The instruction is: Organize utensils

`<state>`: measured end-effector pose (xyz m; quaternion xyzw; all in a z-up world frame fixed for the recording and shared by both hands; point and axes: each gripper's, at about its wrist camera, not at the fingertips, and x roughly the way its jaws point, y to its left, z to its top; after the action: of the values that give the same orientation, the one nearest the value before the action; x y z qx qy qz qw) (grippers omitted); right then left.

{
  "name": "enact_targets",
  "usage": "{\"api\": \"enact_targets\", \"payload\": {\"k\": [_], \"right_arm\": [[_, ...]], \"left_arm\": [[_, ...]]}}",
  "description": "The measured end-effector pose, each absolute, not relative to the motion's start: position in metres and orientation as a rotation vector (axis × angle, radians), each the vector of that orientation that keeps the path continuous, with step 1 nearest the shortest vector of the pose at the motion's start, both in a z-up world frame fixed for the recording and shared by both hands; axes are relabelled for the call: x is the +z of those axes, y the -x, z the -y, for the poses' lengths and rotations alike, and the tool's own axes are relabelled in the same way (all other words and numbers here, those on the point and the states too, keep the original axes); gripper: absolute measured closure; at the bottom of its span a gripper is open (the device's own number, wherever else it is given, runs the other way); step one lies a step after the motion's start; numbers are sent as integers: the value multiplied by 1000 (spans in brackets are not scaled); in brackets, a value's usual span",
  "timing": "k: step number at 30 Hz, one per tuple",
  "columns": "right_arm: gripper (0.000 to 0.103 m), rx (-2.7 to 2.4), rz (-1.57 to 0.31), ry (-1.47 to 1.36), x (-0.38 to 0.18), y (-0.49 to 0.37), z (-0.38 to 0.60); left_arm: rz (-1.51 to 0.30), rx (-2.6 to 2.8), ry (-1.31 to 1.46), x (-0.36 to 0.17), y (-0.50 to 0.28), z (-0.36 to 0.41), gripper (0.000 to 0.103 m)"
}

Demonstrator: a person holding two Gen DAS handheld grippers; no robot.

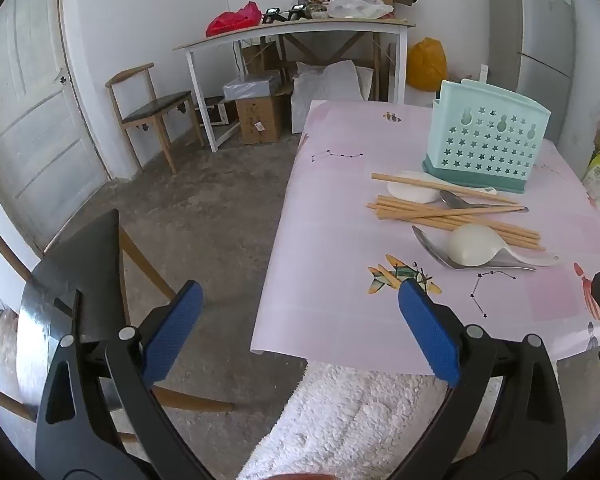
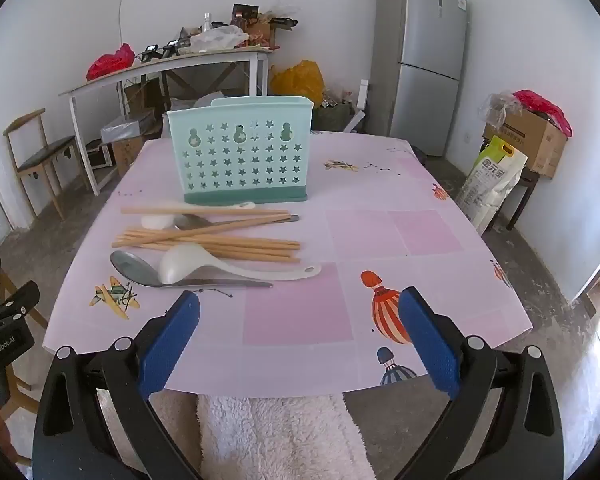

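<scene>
A mint-green perforated utensil holder stands upright on the pink-clothed table. In front of it lies a pile: several wooden chopsticks, a white plastic spoon resting on a metal spoon, plus a second metal spoon and a second white spoon under the sticks. My right gripper is open at the near table edge, empty, short of the pile. My left gripper is open and empty, hanging over the table's left front corner.
A wooden chair and a cluttered white side table stand against the far wall. A grey fridge and a white sack are on the right. A person's fluffy white sleeve or lap lies below the table edge.
</scene>
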<state>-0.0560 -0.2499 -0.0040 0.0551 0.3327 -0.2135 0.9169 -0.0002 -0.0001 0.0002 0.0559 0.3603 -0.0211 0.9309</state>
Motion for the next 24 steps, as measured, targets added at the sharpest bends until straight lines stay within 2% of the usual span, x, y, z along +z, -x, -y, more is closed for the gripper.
{"api": "enact_targets", "payload": {"k": [24], "right_arm": [[6,-441,-683,-109,1,54,246]], "left_arm": [[-746,-47,-107,1,0,-1,8]]}}
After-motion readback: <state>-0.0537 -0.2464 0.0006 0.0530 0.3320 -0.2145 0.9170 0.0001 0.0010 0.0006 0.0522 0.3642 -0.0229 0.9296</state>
